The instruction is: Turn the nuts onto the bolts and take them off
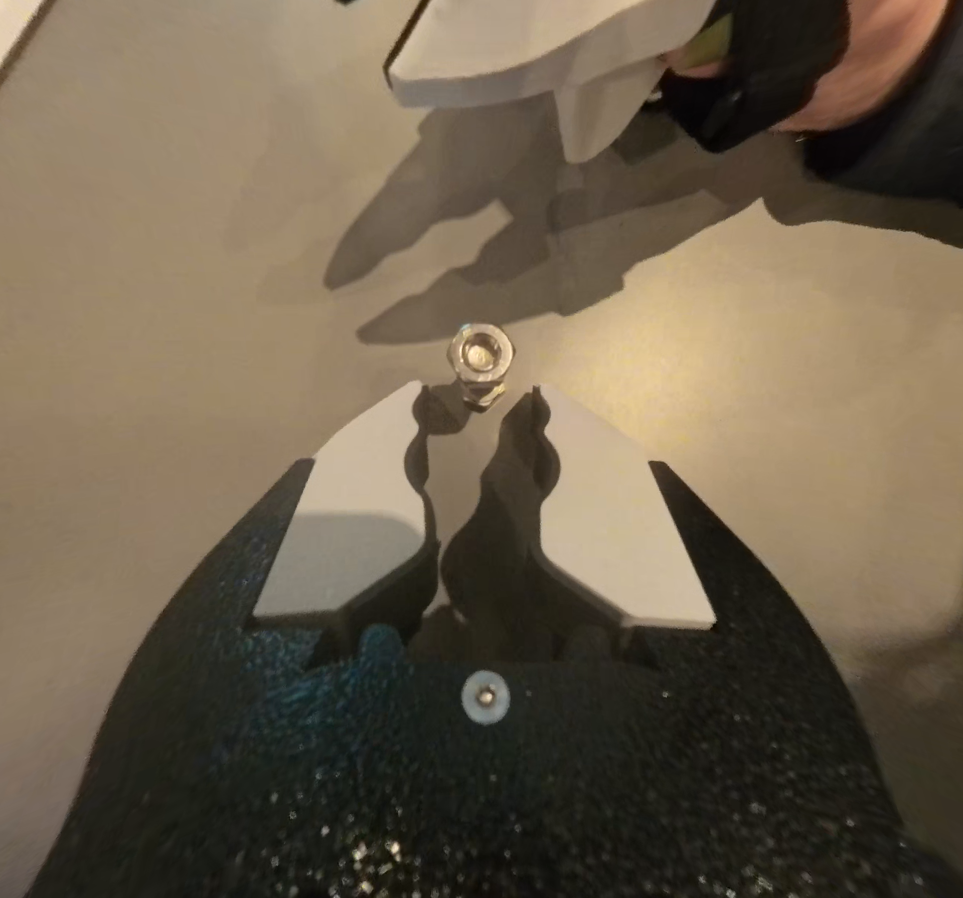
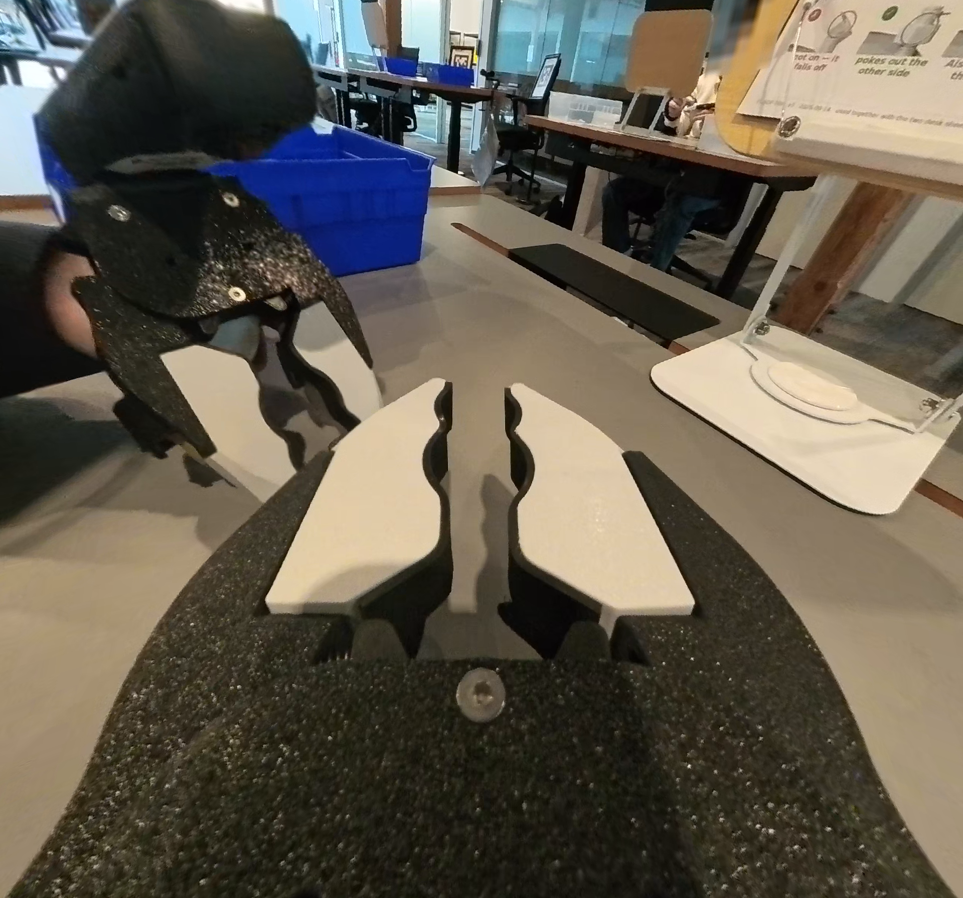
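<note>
A small steel bolt with a nut threaded near its top stands upright on the grey table. My left gripper points down at it, open, with the bolt's base between the fingertips and apart from both. My right gripper is open and empty, held low over the table. It also shows in the left wrist view, hovering beyond the bolt in a black-gloved hand. The left gripper also shows in the right wrist view. The bolt is hidden in that view.
A blue plastic bin stands at the back left of the table. A white stand holding an instruction sheet is at the right. A black pad lies across a gap behind. People sit at desks farther back. Tip to tip, the grippers are about 10 cm apart.
</note>
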`<state>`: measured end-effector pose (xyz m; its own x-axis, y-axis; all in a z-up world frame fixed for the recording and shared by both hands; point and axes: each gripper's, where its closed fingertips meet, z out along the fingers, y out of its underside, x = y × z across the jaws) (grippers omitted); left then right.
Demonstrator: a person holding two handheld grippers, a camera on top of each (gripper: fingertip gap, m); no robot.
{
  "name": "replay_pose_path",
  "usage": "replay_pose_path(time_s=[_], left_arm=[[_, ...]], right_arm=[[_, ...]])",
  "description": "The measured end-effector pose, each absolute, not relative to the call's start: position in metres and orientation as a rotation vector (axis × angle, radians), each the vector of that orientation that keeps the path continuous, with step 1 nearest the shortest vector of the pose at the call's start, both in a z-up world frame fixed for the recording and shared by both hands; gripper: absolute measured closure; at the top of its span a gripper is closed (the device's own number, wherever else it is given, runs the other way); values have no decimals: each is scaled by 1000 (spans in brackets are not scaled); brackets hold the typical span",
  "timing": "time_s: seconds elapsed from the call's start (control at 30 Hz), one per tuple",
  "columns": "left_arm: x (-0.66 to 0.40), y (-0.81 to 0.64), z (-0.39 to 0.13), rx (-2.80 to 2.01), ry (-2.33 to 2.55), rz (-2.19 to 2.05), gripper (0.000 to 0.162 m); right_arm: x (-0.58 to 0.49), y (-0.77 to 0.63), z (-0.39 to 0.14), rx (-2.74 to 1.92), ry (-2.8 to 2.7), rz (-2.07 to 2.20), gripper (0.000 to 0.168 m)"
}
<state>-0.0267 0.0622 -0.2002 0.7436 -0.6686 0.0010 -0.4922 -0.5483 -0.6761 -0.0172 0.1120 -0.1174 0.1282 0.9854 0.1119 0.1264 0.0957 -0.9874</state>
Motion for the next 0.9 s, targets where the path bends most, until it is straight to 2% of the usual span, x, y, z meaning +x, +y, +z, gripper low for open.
replay_pose_path(time_s=[0.43, 0.9], left_arm=[[-25, 67, -201, -2211, 887, -362, 145], [-25, 66, -200, -2202, 881, -367, 145]], right_arm=[[-15, 90, -111, -1204, -1330, 1101, 147], [-21, 56, -150, -1266, -1717, 1170, 139]])
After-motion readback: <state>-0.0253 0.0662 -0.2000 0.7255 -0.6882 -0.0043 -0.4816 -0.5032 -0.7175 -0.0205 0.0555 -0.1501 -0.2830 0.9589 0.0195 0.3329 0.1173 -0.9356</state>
